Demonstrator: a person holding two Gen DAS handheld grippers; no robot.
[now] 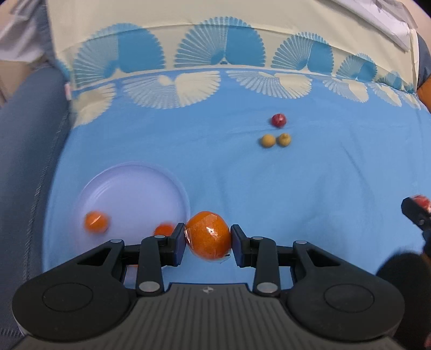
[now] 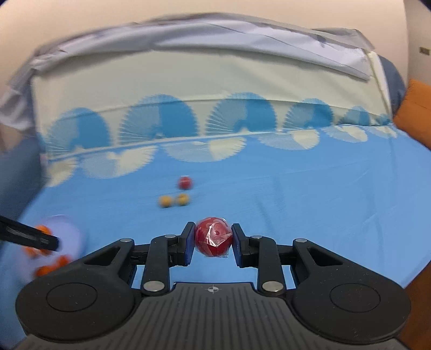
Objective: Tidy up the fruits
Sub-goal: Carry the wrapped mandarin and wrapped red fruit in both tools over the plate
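My left gripper (image 1: pixel 208 237) is shut on a plastic-wrapped orange fruit (image 1: pixel 208 234), lifted above the blue cloth just right of a pale plate (image 1: pixel 134 185). Two smaller orange fruits (image 1: pixel 97 222) lie blurred on that plate. My right gripper (image 2: pixel 213 241) is shut on a wrapped red fruit (image 2: pixel 213 239), held above the cloth. Farther back on the cloth lie another red fruit (image 1: pixel 278 120) and two yellow-tan fruits (image 1: pixel 268 140). The same group appears in the right wrist view as the far red fruit (image 2: pixel 185 183) and the tan pair (image 2: pixel 164 200). The right gripper shows at the left view's right edge (image 1: pixel 416 212).
The blue cloth (image 1: pixel 323 175) with a fan pattern covers a bed or sofa, with a cream band (image 1: pixel 188 16) rising behind. A grey-blue padded edge (image 1: pixel 29 161) runs along the left. An orange cushion (image 2: pixel 417 113) sits at the far right. The plate (image 2: pixel 67 228) is at the right view's left edge.
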